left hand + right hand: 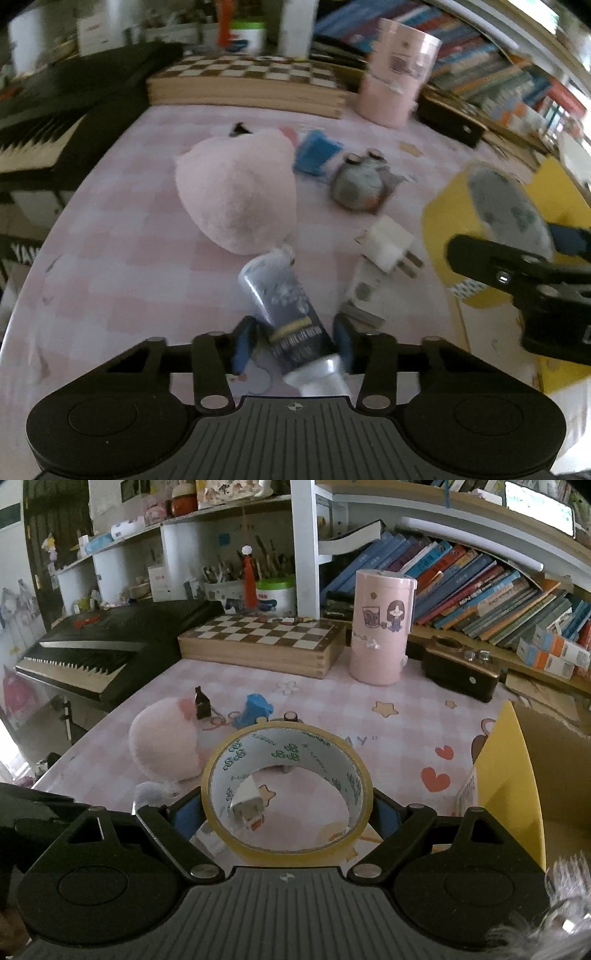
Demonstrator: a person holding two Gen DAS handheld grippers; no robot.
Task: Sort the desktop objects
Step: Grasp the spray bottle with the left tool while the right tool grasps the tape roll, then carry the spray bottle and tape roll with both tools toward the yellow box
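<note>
My left gripper (293, 341) is shut on a silver and dark blue tube (288, 299); its blue pads (243, 343) sit on either side of the tube's lower body, and the cap end points back at the camera. My right gripper (286, 812) is shut on a yellow roll of tape (286, 786), which stands on edge between the blue pads with its hole facing the camera. In the left wrist view that roll of tape (506, 206) hangs at the right, in front of a yellow box (554, 188). A white plug (388, 243) lies on the pink table cover (129, 277).
A pink plush (236, 195), a blue object (316, 151) and a grey round toy (360, 184) lie mid-table. A chessboard box (258, 642), a pink cylinder (380, 627) and a black case (461, 675) stand at the back. A keyboard (92, 653) lies on the left, the open yellow box (506, 775) on the right.
</note>
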